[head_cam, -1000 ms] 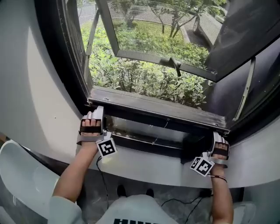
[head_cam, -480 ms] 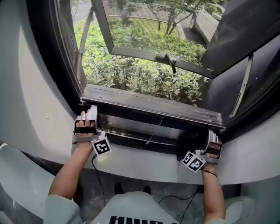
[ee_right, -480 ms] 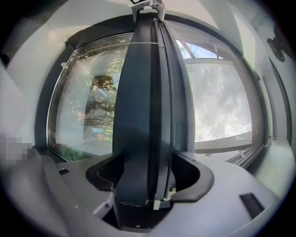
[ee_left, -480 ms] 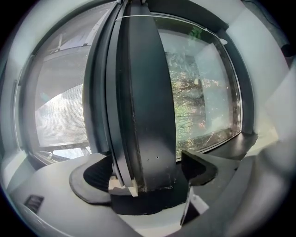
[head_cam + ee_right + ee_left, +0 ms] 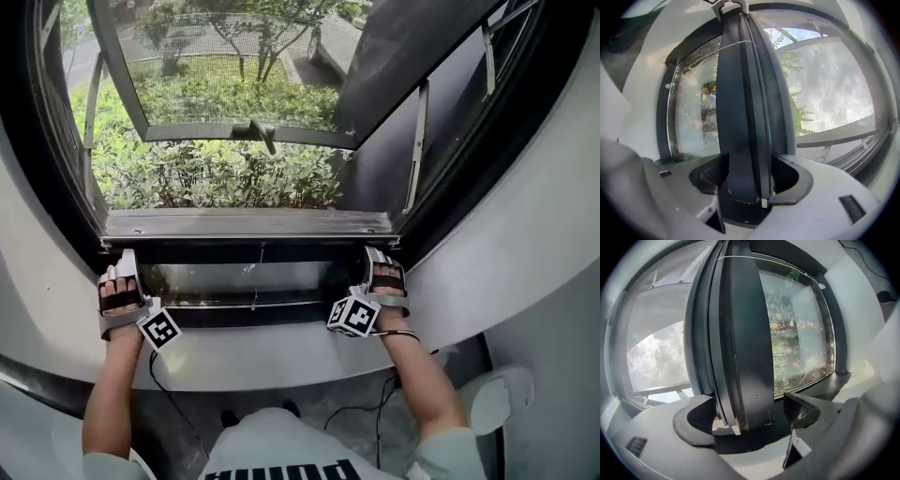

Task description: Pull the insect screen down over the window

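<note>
The head view looks steeply down from above the person's arms onto the window's lower edge. The screen bar (image 5: 248, 225) crosses mid-frame, with the left claw (image 5: 125, 270) at lower left and the right claw (image 5: 380, 267) at lower right. The left gripper view sits just behind its own jaws and looks along them, very close to the bar, which runs top to bottom through mid-frame. The right gripper view does the same from the bar's other end, its jaws having just been closing on the bar. All three views share that bar.

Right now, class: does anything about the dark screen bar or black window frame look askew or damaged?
Nothing stands out. The dark metal screen bar runs level across the black window frame; no damage shows.
</note>
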Demonstrator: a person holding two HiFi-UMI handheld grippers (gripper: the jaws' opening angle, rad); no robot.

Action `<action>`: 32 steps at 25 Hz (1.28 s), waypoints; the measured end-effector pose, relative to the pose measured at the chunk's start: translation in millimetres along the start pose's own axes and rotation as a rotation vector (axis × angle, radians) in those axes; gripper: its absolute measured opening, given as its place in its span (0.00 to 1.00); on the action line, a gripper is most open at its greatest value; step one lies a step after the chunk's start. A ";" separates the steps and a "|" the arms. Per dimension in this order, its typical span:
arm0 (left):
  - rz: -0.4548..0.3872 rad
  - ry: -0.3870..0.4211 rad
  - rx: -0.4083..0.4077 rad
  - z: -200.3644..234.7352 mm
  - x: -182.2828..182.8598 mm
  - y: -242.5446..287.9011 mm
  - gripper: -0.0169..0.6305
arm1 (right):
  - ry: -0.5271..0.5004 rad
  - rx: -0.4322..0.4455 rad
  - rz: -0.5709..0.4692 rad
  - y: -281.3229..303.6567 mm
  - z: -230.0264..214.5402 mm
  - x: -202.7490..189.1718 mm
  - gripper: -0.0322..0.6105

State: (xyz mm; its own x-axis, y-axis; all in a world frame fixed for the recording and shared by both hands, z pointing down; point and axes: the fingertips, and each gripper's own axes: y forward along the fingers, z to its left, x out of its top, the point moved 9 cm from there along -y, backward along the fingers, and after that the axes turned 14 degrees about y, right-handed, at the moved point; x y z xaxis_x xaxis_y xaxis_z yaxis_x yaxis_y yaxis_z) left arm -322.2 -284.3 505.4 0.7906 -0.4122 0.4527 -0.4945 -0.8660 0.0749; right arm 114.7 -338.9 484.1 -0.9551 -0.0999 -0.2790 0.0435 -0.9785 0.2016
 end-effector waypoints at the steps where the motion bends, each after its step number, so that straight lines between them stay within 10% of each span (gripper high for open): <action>1: -0.003 0.008 0.000 -1.3 0.1 0.4 0.74 | 0.018 0.009 0.001 -0.2 -0.9 0.7 0.47; 5: -0.006 0.019 0.059 -3.6 -1.6 9.6 0.75 | 0.015 0.036 -0.088 1.6 -9.4 -1.2 0.47; 8: -0.017 0.001 0.027 1.5 -1.3 11.6 0.75 | -0.101 0.170 -0.153 1.5 -37.4 -3.7 0.20; 21: -0.046 -0.019 -0.017 3.0 -0.7 1.9 0.75 | -0.087 0.198 -0.121 -6.2 -36.2 -6.8 0.27; 27: -0.103 -0.117 -0.059 -5.9 -2.2 -8.6 0.75 | -0.075 0.183 -0.127 -18.6 -38.3 -10.8 0.27; 32: -0.217 -0.385 -0.045 10.6 -4.5 -36.8 0.75 | 0.130 0.152 -0.197 -41.6 -40.0 0.0 0.27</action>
State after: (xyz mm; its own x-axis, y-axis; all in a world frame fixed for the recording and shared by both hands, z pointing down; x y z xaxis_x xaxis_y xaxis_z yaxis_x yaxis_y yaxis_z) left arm -303.7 -253.6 491.2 0.9506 -0.3049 0.0585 -0.3105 -0.9345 0.1739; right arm 124.6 -305.4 438.1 -0.8947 0.0575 -0.4430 -0.1930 -0.9441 0.2672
